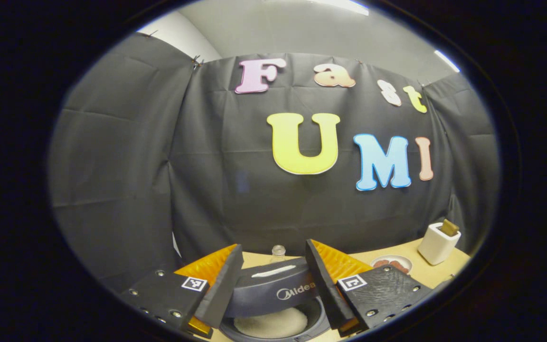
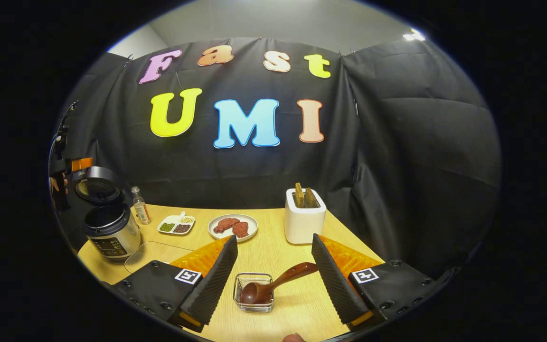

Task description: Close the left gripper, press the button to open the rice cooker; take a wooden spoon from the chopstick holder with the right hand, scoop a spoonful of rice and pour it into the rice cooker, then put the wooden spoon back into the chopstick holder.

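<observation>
Right gripper view: the right gripper [image 2: 273, 266] hangs over the wooden table [image 2: 273, 247] with its fingers wide apart, holding nothing. Between them, near us, sits a small wire holder [image 2: 253, 298] with the wooden spoon [image 2: 273, 284] lying in it, handle up to the right. Far left stands the cooker [image 2: 111, 228] with its lid [image 2: 97, 186] up. A little bottle [image 2: 139, 205] is just right of it. Then come a tray of beans [image 2: 176, 224], a plate of meat [image 2: 233, 226] and a white box [image 2: 305, 219].

Left gripper view: the left gripper [image 1: 273, 273] is spread apart too, right above the open cooker [image 1: 273, 304], which has white rice [image 1: 270, 323] inside.
</observation>
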Available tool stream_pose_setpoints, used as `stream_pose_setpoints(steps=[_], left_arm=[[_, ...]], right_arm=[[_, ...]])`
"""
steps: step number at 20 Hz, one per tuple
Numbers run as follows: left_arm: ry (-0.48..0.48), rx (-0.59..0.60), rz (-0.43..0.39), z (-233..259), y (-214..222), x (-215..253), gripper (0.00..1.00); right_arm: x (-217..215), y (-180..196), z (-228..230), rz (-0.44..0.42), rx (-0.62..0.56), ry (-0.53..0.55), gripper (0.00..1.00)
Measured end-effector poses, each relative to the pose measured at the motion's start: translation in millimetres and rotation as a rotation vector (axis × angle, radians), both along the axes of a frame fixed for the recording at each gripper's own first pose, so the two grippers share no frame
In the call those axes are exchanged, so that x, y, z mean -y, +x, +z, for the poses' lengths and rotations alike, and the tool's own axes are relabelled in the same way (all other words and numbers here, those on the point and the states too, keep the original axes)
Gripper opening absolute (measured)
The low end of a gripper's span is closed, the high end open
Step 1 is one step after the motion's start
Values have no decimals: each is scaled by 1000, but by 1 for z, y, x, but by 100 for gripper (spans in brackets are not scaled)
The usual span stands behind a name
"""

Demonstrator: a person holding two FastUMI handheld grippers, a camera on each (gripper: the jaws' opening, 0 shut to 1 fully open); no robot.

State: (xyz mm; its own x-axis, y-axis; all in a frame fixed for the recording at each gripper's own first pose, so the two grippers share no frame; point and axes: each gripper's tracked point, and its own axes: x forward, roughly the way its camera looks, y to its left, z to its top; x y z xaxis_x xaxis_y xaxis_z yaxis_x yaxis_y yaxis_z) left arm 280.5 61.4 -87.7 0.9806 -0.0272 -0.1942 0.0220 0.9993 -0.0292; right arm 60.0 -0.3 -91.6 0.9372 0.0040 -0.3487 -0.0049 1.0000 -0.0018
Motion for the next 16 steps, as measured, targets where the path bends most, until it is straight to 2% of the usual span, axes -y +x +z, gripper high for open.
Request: stream_pose_setpoints(steps=[1,2,3,7,8,9,10,11,15,16], left_arm=[[4,-1,-2,-3,-5,3,85],[6,-1,-4,-8,-10,5,84],[5,-3,-6,-12,-14,7,84],[4,-18,-9,-28,-28,15,84],[3,-22,-10,-33,-32,16,84],[1,-26,-12,-36,-35,18,84],[-1,-33,-14,-41,-39,20,84],[-3,-38,-16,-45,-42,22,84],[-11,-61,-28,-63,-51,28,84],[-14,-66,-31,-67,-54,29,84]], right_arm=[[3,-1,0,2,0,0,94],[5,-3,1,5,0,0,94],[8,-5,1,7,-1,0,99],[12,-7,3,14,0,2,99],[12,-8,3,17,0,0,94],[12,-9,2,20,0,-3,99],[12,-9,2,24,-1,-5,94],[12,-10,2,26,-3,-7,99],[8,-12,3,35,-5,-5,99],[8,-11,3,38,-5,-7,94]])
